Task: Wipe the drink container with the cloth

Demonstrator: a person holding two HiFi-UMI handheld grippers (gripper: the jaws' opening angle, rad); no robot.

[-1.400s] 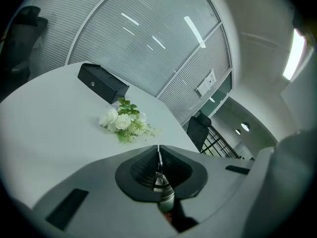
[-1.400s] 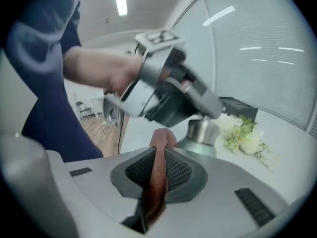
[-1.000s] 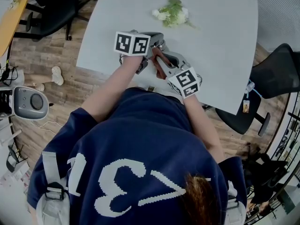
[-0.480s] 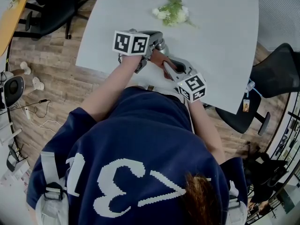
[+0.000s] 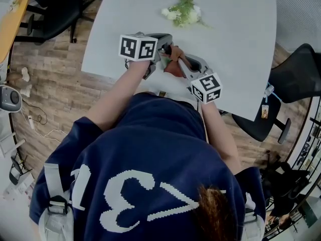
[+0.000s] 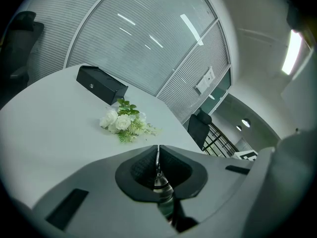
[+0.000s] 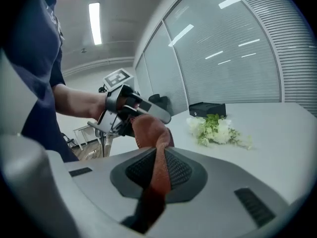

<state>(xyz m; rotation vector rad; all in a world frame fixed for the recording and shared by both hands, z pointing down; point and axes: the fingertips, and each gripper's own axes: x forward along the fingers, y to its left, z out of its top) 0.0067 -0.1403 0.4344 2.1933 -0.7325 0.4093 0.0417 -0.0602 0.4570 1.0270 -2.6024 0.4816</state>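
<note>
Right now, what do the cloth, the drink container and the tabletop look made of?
Cloth: rust-brown matte fabric, likely knit or woven; textured surface and limp folds, pinched in the right gripper.
Drink container: only a sliver shows between the shut jaws of the left gripper; it is shiny with reflections, so probably metal.
Tabletop: smooth pale matte surface, maybe laminate; core unclear.

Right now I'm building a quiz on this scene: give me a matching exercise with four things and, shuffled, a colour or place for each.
Things:
1 cloth
2 flowers
3 box
4 container

Matches:
A black
B pinched in the right gripper
C pinched in the left gripper
D white and green

Pairs: 1-B; 2-D; 3-A; 4-C
</note>
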